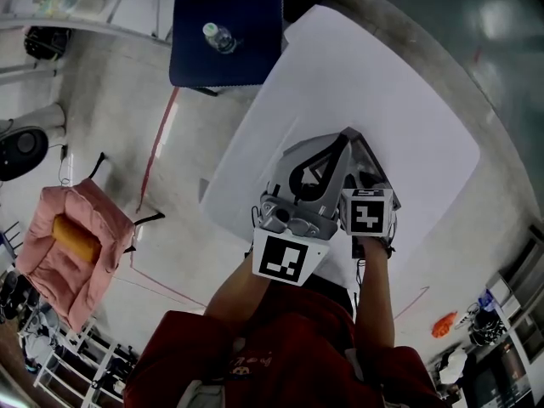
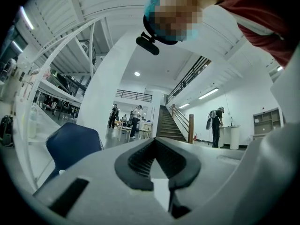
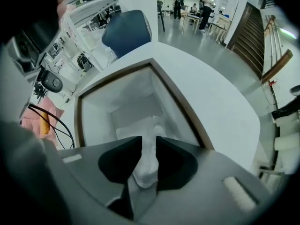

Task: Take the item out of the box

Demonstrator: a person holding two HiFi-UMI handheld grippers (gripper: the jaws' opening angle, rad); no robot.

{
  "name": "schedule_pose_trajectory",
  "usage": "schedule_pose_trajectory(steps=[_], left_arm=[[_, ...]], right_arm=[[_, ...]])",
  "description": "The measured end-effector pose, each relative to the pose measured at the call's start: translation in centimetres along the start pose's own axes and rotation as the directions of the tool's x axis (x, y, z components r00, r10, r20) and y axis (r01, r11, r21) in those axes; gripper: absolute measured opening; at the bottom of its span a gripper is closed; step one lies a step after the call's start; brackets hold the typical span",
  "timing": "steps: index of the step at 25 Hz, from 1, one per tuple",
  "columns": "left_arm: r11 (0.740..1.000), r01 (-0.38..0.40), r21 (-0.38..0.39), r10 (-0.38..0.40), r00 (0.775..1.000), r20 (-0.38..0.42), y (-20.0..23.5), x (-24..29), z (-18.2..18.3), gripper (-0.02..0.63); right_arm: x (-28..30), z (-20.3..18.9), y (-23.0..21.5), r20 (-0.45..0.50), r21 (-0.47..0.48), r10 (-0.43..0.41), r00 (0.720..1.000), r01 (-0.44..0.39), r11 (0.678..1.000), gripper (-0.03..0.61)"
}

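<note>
Right gripper (image 3: pixel 145 142) is down in the open box (image 3: pixel 96 118), jaws nearly together with only a thin gap, and the gap is filled by the white wrapped item (image 3: pixel 146 165), so it reads as pinched on the item. The item's far end is inside the box near the white inner wall, not lifted clear. Left gripper (image 2: pixel 154 140) has its jaw tips meeting with nothing between them, and it is aimed out at the room rather than at the box, so it is not bracing anything. In the head view both grippers sit close together over the box on the white table (image 1: pixel 374 83), with a blue chair (image 1: pixel 246 15) beyond the table's far edge. Judged stage: item grasped, extraction not done. Risks: the hold looks like a narrow pinch on soft wrapping, so the wrap could slide or stretch and the item drop back in. The item may drag on the box wall or catch the brown rim if the pull comes at an angle. With nothing holding the box, it may lift or skid along with the item. The left gripper is close enough to bump the right one on the way up.
</note>
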State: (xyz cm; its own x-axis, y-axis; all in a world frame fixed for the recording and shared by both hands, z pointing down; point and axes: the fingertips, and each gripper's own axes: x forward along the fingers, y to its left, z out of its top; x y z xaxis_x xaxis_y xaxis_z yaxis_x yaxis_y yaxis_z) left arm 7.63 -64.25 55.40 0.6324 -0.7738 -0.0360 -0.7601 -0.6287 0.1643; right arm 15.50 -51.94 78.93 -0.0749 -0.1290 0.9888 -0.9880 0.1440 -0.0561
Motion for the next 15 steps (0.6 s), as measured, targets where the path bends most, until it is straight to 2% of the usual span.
schedule_pose_trajectory(steps=[4,10,15], left_arm=[[1.0,-0.013,-0.007,0.013,1.0,-0.003,1.0,0.0,-0.2,0.002],[1.0,-0.024,-0.016,0.024,1.0,-0.017,1.6,-0.1,-0.9,0.002],[1.0,-0.019,-0.015,0.018,1.0,-0.012,1.4,-0.2,-0.7,0.002]], right_arm=[[0.8,-0.4,0.3,-0.061,-0.02,-0.006,0.998,0.005,1.0,0.091],[1.4,-0.2,0.4,-0.06,-0.03,-0.004,0.998,0.002,1.0,0.074],[1.2,-0.2,0.2,-0.054,-0.026,-0.007,0.999,0.005,1.0,0.036]])
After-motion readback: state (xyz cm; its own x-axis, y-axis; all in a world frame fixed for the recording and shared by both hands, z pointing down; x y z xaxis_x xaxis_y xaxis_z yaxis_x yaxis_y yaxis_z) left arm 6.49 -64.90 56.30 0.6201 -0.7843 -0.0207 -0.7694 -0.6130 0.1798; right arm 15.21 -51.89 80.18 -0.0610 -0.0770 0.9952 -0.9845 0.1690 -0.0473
